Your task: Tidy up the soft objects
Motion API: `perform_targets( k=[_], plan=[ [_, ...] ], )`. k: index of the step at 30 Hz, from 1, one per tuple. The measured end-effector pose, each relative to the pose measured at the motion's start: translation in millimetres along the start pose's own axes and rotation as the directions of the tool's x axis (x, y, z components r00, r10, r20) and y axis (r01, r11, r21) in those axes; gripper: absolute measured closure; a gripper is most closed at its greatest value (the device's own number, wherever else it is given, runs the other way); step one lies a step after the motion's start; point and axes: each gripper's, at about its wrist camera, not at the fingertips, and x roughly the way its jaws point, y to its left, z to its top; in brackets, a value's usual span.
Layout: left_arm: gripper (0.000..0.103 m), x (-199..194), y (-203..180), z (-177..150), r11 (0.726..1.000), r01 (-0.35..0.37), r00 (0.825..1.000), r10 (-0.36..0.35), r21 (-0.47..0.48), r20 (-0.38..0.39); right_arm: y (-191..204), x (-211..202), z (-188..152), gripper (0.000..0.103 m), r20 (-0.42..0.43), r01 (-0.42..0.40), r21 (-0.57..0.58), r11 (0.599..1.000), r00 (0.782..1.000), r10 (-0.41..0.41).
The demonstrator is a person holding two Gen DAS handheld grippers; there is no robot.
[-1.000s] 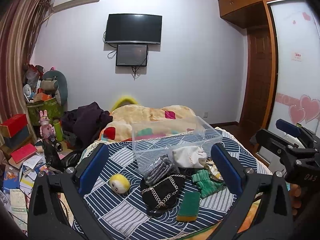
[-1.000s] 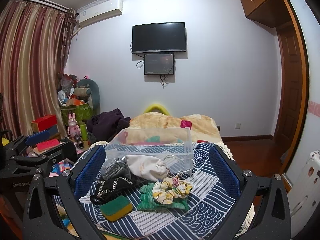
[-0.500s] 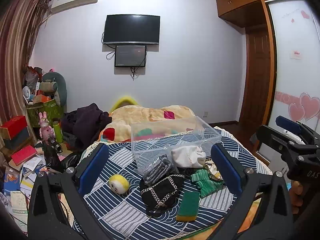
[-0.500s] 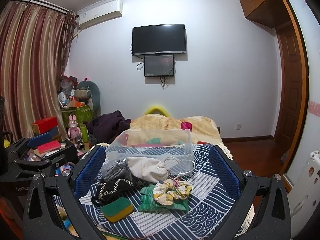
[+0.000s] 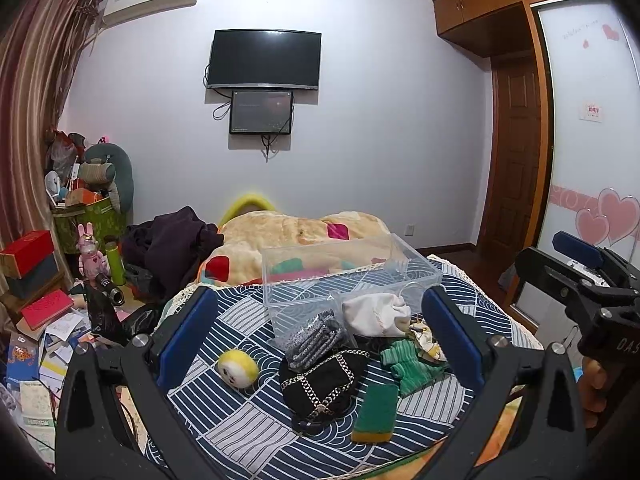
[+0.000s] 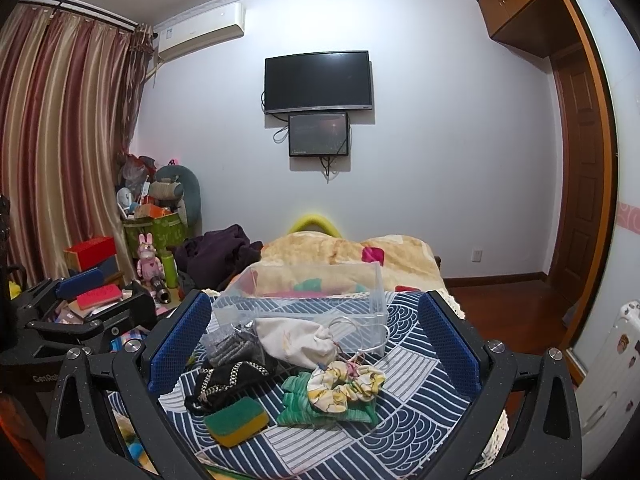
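Soft items lie on a blue-and-white patterned cloth (image 5: 240, 432): a yellow plush ball (image 5: 237, 367), grey socks (image 5: 316, 338), a black chain-trimmed pouch (image 5: 324, 380), a white drawstring bag (image 5: 376, 314), green cloth (image 5: 408, 368) and a green-yellow sponge (image 5: 376, 412). A floral scrunchie (image 6: 346, 386) rests on the green cloth (image 6: 320, 408). An empty clear plastic box (image 5: 344, 276) stands behind them. My left gripper (image 5: 316, 332) is open above the pile. My right gripper (image 6: 312, 340) is open too, held back from the items.
The bed carries a yellow blanket (image 5: 296, 236) and dark clothes (image 5: 168, 244) behind the box. Cluttered boxes, books and toys (image 5: 48, 300) fill the floor to the left. A door (image 5: 516, 160) and wardrobe (image 5: 592, 140) stand to the right.
Both grippers drift slightly; the views shift a little. Nothing was taken hold of or moved on the cloth.
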Motion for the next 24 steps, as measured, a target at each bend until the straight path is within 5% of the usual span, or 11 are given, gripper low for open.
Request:
perform_targets(
  k=[24],
  plan=[
    [0.000, -0.7, 0.7, 0.3, 1.000, 0.003, 1.000, -0.003, 0.003, -0.003, 3.4, -0.6, -1.9, 0.000, 0.006, -0.005, -0.010, 1.000, 1.000, 0.005]
  ],
)
